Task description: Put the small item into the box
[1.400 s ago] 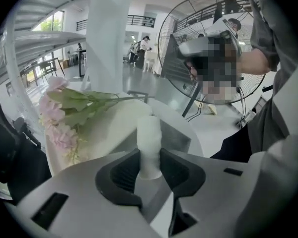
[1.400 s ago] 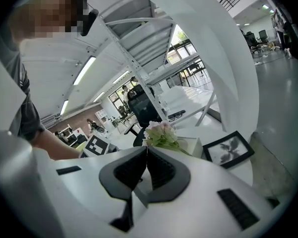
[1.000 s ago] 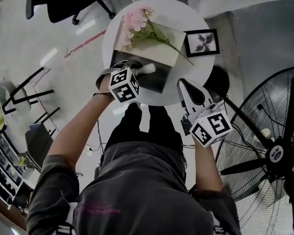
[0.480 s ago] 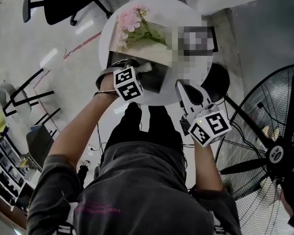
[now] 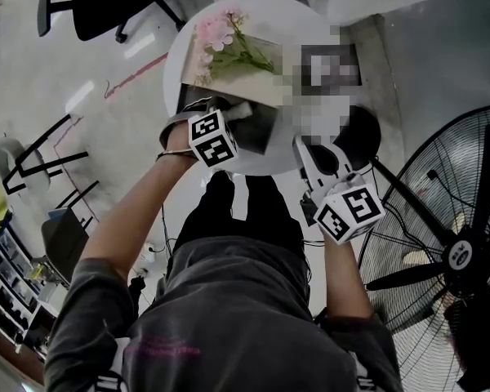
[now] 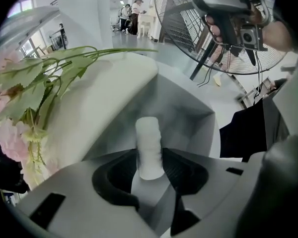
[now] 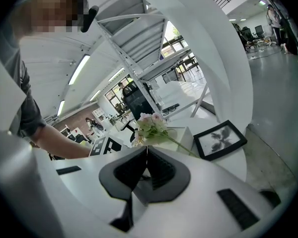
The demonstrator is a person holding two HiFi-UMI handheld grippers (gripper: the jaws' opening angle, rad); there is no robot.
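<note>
The small item (image 6: 149,145) is showing a matt, ridged white surface. The box (image 6: 186,103) is looking smooth and matt grey inside.

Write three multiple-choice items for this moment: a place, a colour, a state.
1. The small white item is: A on the floor; B between the left gripper's jaws, over the box; C on a chair.
2. The flowers are: A blue; B pink; C orange.
3. The right gripper's jaws are: A wide apart; B clamped on a stem; C together, empty.
Key: B, the left gripper view shows it there, the jaws having just been opening; B, the blooms show pink; C, its pads meet on nothing.
</note>
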